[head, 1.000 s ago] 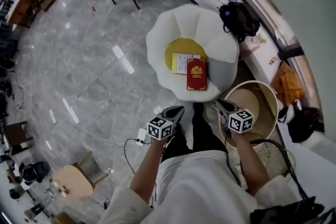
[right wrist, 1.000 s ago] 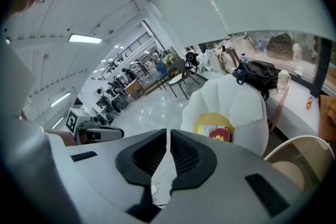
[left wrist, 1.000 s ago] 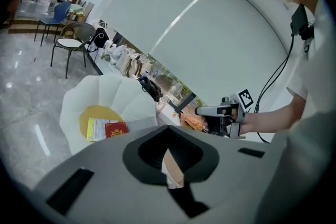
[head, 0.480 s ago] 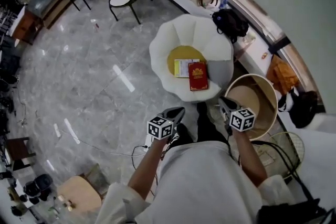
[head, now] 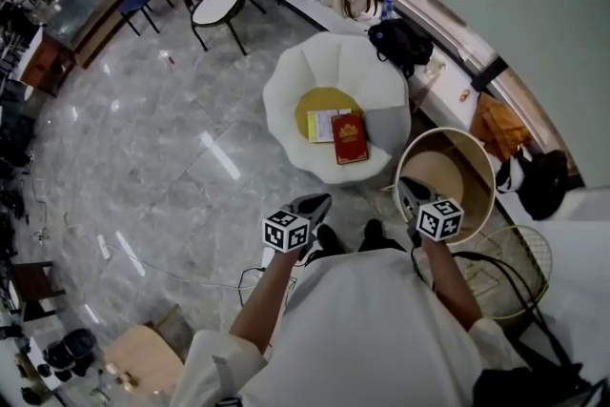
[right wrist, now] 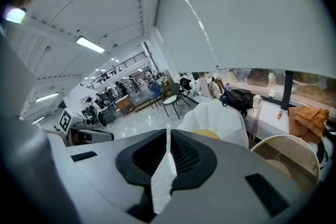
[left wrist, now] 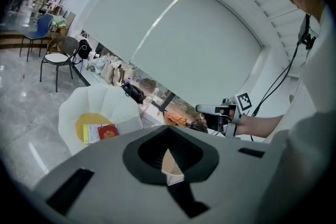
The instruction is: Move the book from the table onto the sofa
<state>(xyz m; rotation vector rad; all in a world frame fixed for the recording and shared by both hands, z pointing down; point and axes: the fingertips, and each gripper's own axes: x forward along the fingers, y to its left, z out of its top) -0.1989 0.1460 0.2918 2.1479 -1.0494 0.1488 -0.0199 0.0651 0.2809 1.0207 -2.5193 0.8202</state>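
Book (head: 350,138) lies flat on sofa (head: 286,89), long axis toward person (head: 381,329).

Open-plan workspace: marble floor (head: 143,157), scattered chairs (head: 214,3).

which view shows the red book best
The head view: the red book lies fully uncovered on the white sofa, seen from above. The left gripper view shows it small and slanted, far off. The right gripper view shows only part of the sofa; the book is out of sight there.
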